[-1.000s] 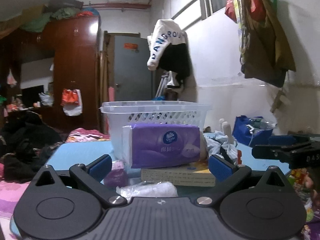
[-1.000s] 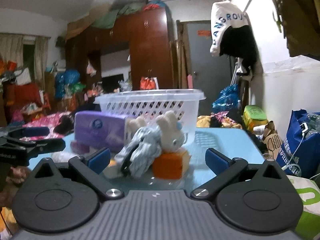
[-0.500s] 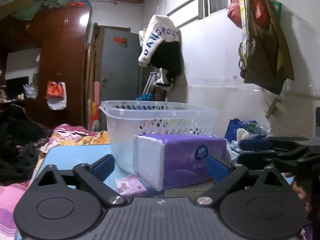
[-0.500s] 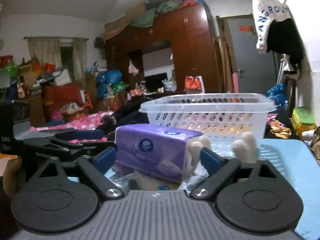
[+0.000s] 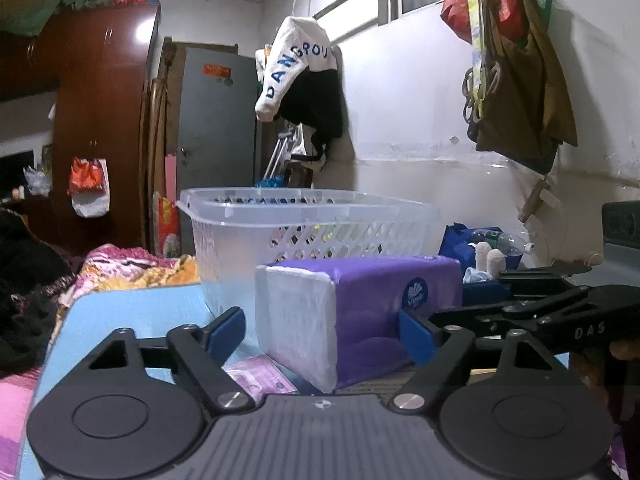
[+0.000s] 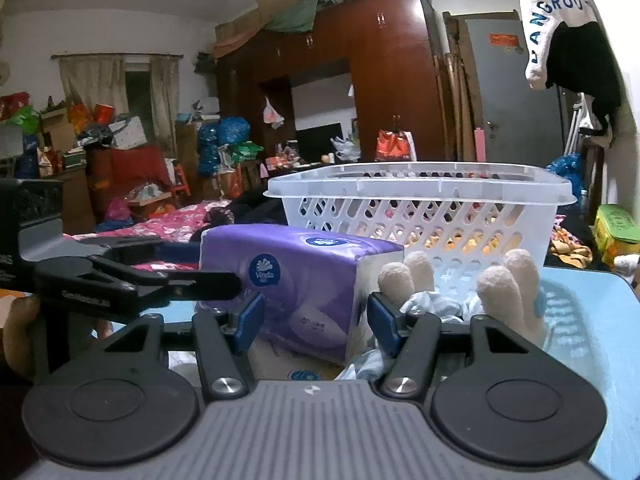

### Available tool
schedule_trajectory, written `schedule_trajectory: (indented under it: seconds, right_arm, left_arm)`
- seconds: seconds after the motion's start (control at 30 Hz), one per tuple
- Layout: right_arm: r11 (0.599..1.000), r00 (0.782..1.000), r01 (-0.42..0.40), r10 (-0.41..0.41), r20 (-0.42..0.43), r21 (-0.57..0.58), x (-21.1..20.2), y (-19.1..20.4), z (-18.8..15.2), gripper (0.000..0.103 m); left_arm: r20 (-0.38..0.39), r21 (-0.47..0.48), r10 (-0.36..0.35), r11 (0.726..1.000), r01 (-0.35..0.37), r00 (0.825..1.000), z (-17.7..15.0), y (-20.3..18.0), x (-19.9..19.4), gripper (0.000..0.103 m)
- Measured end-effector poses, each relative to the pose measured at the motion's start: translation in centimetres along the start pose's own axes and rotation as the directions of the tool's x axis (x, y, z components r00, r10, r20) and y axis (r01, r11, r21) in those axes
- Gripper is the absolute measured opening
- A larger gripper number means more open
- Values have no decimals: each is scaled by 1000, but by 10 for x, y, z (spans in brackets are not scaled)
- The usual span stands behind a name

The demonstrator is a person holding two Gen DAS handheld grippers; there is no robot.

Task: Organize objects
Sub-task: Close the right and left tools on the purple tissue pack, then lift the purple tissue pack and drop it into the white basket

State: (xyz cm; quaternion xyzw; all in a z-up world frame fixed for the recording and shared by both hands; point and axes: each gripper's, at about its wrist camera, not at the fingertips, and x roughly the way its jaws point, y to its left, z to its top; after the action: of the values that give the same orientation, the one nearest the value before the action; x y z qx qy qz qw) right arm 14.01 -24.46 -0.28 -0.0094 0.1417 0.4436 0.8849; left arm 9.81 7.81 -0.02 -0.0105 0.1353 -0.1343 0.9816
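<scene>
A purple tissue pack [image 5: 352, 316] lies on a book on the blue table [image 5: 132, 312], in front of a white plastic basket [image 5: 308, 236]. My left gripper [image 5: 320, 332] is open, its fingers on either side of the pack's white end. My right gripper [image 6: 314, 316] is open around the pack's other end [image 6: 296, 288]. The basket [image 6: 424, 208] stands behind it. A plush rabbit [image 6: 508, 284] with a pale blue cloth lies right of the pack.
A small pink packet [image 5: 260, 376] lies on the table under my left gripper. The white wall [image 5: 420, 140] with hanging bags runs along the table's right side. Bags stand on the floor at the right [image 6: 616, 232].
Both grippers have moved in toward the tissue pack from opposite ends and their jaws have narrowed around it. The plush rabbit now sits right of my right gripper's fingers.
</scene>
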Motion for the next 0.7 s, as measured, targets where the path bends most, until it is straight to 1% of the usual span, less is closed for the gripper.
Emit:
schedule_trajectory:
  seconds: [0.03, 0.07, 0.13, 0.23, 0.3, 0.43, 0.57, 0.7]
  right_arm:
    - [1000, 1000, -1, 1, -3, -1, 1, -1, 0, 60]
    - [1000, 1000, -3, 3, -7, -4, 1, -3, 0, 59]
    - [1000, 1000, -1, 1, -17, -9, 1, -5, -1, 52]
    - [1000, 1000, 10, -10, -6, -14, 0, -6, -3, 47]
    - [1000, 1000, 10, -10, 6, -10, -5, -5, -5, 46]
    - [999, 999, 27, -26, 34, -38, -8, 1, -7, 45]
    - [997, 997, 35, -30, 75, -62, -16, 11, -2, 45]
    - [995, 992, 47, -36, 123, -91, -28, 20, 9, 45]
  left_arm:
    - [-4, -8, -18, 1000, 18, 1000, -1, 2, 2, 81]
    - [-10, -18, -30, 999, 30, 999, -2, 4, 3, 78]
    - [-18, -26, -60, 998, 60, 998, -3, 6, 4, 63]
    - [-14, -8, -41, 999, 41, 999, -5, 1, 3, 61]
    - [0, 5, -26, 1000, 26, 1000, -7, -4, 0, 60]
    - [26, 27, -5, 1000, 4, 1000, -8, -11, -8, 59]
    - [72, 41, -1, 999, -2, 997, -4, -17, -22, 59]
    - [122, 60, 1, 998, -8, 993, 8, -24, -36, 59]
